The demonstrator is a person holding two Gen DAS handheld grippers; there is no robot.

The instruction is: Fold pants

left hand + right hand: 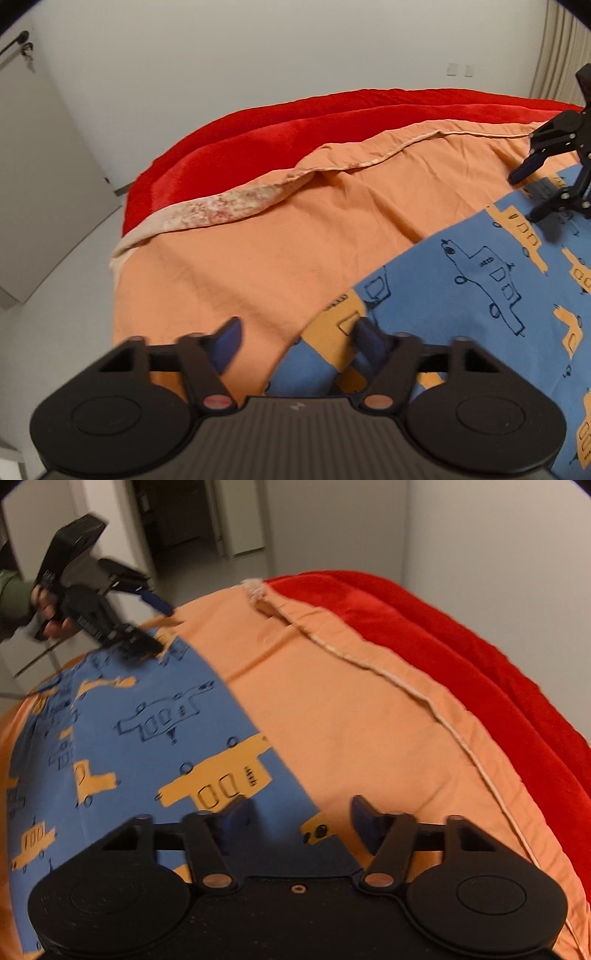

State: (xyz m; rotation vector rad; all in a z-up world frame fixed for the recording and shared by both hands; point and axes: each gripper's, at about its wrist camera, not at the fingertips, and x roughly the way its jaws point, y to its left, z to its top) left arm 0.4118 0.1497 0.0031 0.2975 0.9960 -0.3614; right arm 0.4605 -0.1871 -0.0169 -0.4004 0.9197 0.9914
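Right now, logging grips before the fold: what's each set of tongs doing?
Left tongs: open, straddling the pants edge, not gripping.
Right tongs: open, same.

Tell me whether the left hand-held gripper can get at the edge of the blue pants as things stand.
Probably yes. The left hand-held gripper straddles the edge of the blue pants on the orange cover, jaws apart, with nothing lying between them and the cloth.

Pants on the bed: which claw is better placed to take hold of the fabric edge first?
Neither clearly, left slightly. The left claw straddles the edge of the blue pants on the orange sheet, fabric between its open fingers. The right claw straddles the opposite edge similarly.
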